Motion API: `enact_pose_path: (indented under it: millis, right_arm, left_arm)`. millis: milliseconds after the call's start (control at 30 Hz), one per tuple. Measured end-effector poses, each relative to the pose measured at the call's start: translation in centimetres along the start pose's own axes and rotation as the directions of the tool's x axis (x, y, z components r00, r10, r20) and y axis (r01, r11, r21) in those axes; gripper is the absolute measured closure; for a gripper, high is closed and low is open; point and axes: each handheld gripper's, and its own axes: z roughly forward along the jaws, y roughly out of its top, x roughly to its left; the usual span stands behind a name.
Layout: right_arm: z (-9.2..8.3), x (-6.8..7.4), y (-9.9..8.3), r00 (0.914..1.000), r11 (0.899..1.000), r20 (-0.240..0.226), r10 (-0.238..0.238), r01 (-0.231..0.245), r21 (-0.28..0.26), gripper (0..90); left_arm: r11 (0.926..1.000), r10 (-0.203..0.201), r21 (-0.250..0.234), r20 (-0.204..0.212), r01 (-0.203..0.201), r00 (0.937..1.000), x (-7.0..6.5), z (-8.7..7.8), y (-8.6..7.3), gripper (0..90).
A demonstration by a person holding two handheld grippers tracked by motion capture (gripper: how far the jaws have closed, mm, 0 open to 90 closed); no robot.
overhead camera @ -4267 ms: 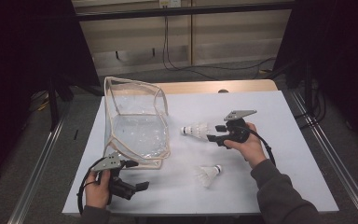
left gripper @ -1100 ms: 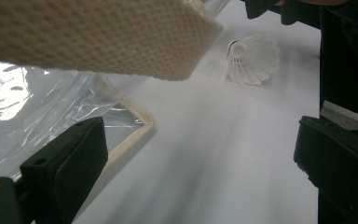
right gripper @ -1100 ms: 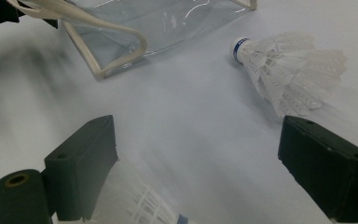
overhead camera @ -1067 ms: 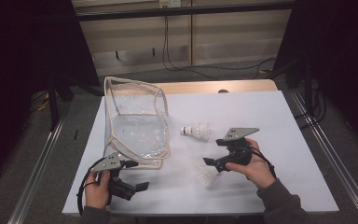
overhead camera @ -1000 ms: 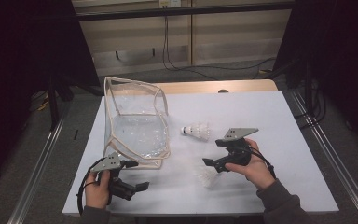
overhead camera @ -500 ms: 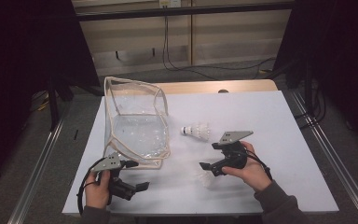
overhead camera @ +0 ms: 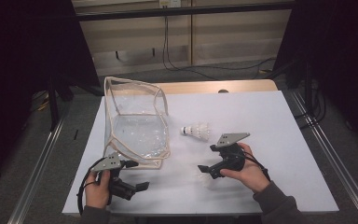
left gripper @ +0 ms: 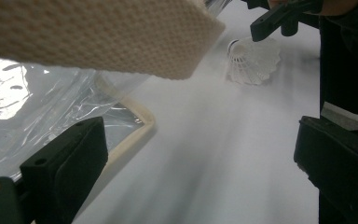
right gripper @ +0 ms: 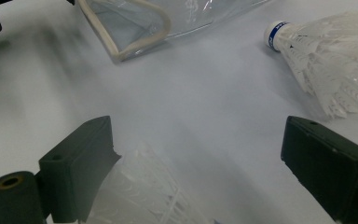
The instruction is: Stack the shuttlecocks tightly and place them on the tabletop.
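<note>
Clear bag (overhead camera: 135, 126) on white table (overhead camera: 270, 116)

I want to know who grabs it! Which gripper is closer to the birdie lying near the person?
Right. The right gripper hangs open right over the near shuttlecock; the left gripper sits off beside the clear bag.

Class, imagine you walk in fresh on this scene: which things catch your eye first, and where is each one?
First the clear plastic bag with its cream trim, standing open on the left half of the white table. Then the two white shuttlecocks: one lying on its side mid-table just right of the bag, the other between the open jaws of the right gripper near the front edge.
</note>
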Motion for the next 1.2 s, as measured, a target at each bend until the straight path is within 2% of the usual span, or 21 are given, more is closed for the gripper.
enact_pose_path:
  millis: [233, 400, 767, 867, 1033, 1200]
  right_arm:
    - [0.1, 0.5, 0.0, 0.9997, 1.000, -0.010, -0.020, 0.020, 0.006, 9.6]
    - [0.1, 0.4, -0.3, 0.9993, 0.999, -0.010, -0.035, 0.035, 0.025, 15.6]
    - [-1.9, -0.8, -0.5, 0.9996, 1.000, 0.009, -0.026, 0.026, -0.011, 33.4]
    - [-2.4, -1.1, -0.6, 0.9995, 0.999, 0.018, -0.025, 0.025, -0.022, 39.4]
    - [-3.1, -1.7, -0.7, 0.9991, 0.999, 0.033, -0.027, 0.028, -0.029, 60.2]
    - [-3.9, -2.2, -0.9, 0.9980, 0.999, 0.055, -0.032, 0.033, -0.033, 75.8]
  left_arm:
    - [1.0000, 0.001, 0.000, -0.003, -0.001, 1.0000, 0.0, 0.0, 0.0, 2.8]
    - [1.0000, 0.002, -0.002, -0.003, -0.002, 1.0000, 0.0, -0.1, 0.0, 2.8]
    - [1.0000, 0.002, 0.001, -0.002, -0.002, 1.0000, -0.1, 0.0, 0.1, 2.8]
    - [1.0000, 0.001, 0.001, -0.002, -0.001, 1.0000, -0.1, 0.0, 0.1, 2.8]
    - [1.0000, 0.000, -0.004, -0.006, 0.000, 1.0000, 0.0, 0.0, 0.0, 2.8]
    - [1.0000, 0.002, -0.002, -0.004, -0.002, 1.0000, 0.0, 0.0, 0.1, 2.8]
